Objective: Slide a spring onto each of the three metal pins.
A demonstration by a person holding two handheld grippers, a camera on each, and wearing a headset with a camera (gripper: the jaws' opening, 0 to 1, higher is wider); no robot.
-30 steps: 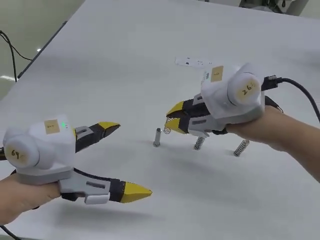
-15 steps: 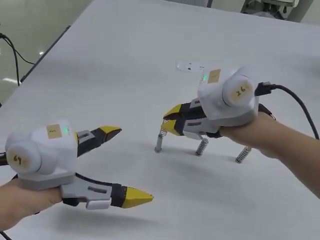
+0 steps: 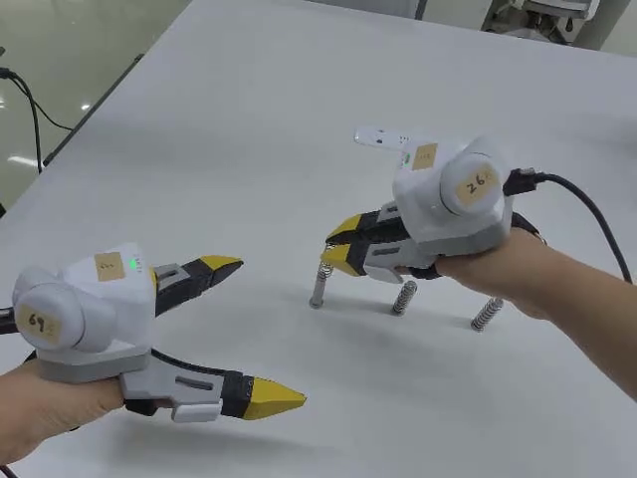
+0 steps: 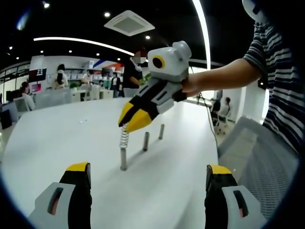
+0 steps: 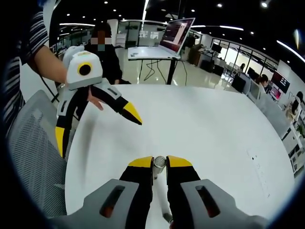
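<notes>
My right gripper (image 3: 341,244) is shut on a small coil spring (image 3: 325,270) that sits over the top of the leftmost metal pin (image 3: 318,291). In the right gripper view the spring (image 5: 159,162) is pinched between the yellow tips. In the left gripper view the spring (image 4: 124,137) covers the upper part of the pin (image 4: 123,160). Two more pins stand to the right, each wearing a spring (image 3: 403,297) (image 3: 486,314). My left gripper (image 3: 247,334) hovers open at the lower left, well apart from the pins, with nothing between its jaws.
The pins stand on a wide white table (image 3: 249,129). A small white strip (image 3: 383,137) lies on it behind the right gripper. The table's left edge (image 3: 109,92) runs diagonally at the far left. A black cable (image 3: 587,214) trails from the right gripper.
My right gripper has carried the spring left and down from beside the pin onto the pin's top. The left gripper has stayed open and about in place; the head camera shifted.
</notes>
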